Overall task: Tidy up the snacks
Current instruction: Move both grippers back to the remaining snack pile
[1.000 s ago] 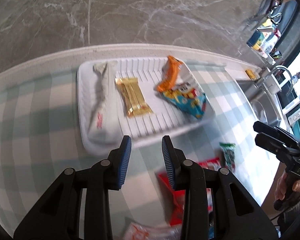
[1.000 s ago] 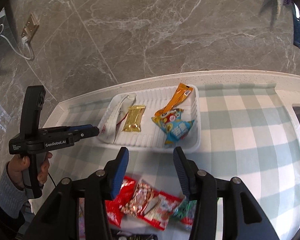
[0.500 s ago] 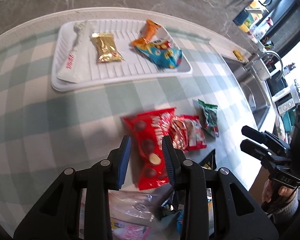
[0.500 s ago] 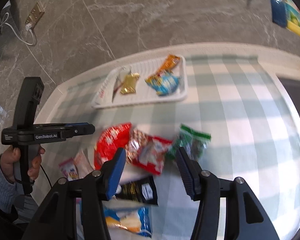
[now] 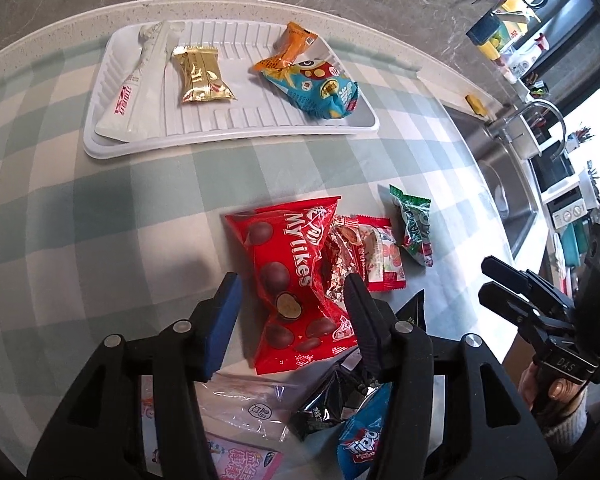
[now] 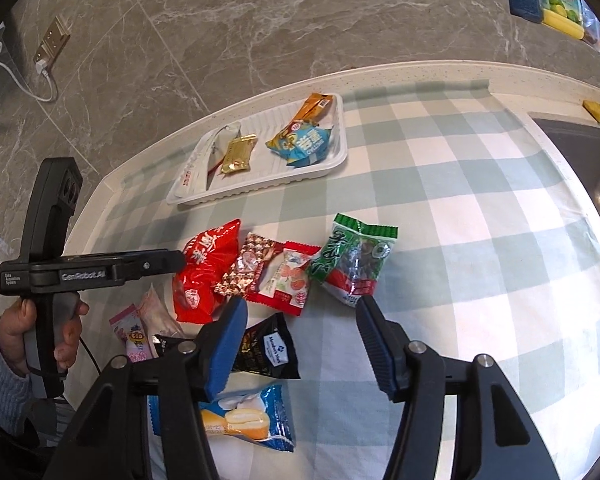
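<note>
Jaws of left gripper (image 5: 289, 304) spread wide, straddling the red Mylikes bag (image 5: 295, 276) on the table. Right gripper (image 6: 302, 320) also agape, empty. Best: pinch mid-bag, avoid foil packet (image 5: 338, 256) at right jaw.

Between the white tray (image 6: 259, 190) and the red Mylikes bag (image 5: 295, 276) runs a bare strip of checked cloth (image 6: 480, 208), wide enough to pass. Right of the bag, packets crowd edge to edge; the green packet (image 6: 354, 264) lies just apart.
</note>
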A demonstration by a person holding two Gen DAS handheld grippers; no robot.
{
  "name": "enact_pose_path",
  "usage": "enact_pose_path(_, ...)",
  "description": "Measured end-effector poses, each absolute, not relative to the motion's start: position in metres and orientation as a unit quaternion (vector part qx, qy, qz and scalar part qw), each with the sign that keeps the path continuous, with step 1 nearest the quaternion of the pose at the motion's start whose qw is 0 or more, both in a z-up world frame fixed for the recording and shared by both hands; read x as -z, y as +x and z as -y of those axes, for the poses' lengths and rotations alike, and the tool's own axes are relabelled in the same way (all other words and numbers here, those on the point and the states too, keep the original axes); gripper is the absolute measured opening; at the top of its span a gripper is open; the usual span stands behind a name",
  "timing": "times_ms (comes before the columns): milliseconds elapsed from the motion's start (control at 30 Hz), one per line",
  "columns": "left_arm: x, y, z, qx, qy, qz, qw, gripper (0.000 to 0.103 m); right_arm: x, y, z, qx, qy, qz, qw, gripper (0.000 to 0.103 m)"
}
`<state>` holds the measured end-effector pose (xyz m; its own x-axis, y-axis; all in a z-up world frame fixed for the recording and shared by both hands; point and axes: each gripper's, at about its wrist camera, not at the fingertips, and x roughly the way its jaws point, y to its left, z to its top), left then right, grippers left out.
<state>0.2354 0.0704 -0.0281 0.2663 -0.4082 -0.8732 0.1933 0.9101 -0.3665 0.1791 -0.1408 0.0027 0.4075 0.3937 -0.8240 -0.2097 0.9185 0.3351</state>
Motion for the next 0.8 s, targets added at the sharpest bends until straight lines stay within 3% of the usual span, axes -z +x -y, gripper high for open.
enact_pose_path(800, 0.055, 0.251, -0.057, 0.188, -0.087, -0.599, 0.774, 0.051, 0.030, 0.219, 0.145, -0.155, 0.098, -0.542, 0.820, 0.061)
